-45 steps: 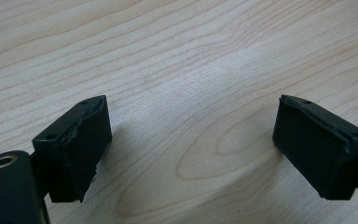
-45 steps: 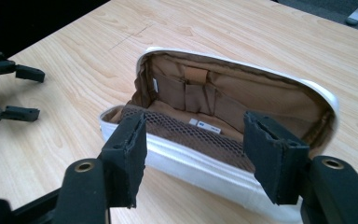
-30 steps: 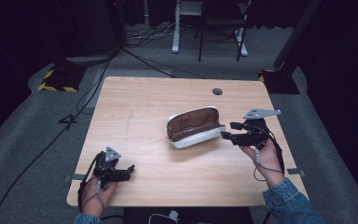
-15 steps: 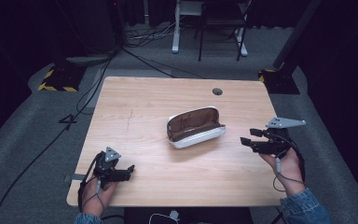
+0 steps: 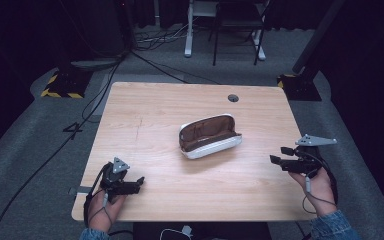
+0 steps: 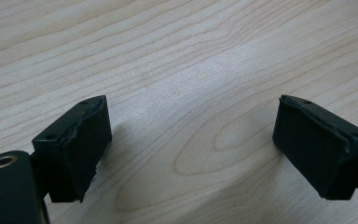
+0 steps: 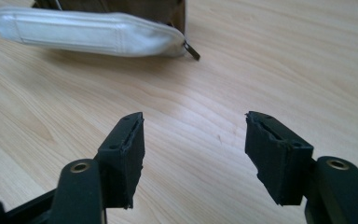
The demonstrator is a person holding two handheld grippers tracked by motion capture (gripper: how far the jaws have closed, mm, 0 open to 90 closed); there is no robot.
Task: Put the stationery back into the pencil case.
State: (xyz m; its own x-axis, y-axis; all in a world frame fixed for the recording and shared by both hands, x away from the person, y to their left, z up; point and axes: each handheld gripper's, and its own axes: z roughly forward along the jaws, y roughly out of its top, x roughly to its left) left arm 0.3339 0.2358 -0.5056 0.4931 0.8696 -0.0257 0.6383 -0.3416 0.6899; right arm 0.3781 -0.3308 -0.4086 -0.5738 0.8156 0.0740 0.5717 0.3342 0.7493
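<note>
Case (image 5: 210,136) lies open near the middle of the table (image 5: 150,110), its long axis running across. Right gripper (image 5: 280,155) sits nearer, off the case's right end, pointing level toward it, fingers (image 7: 123,156) spread, empty and just opening. Left gripper (image 5: 137,182) rests well apart from the case at the near-left corner, fingers (image 6: 81,144) spread, empty.

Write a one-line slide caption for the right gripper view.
Right gripper, jaws open and empty, faces the white zip case lying on the wooden table.
</note>
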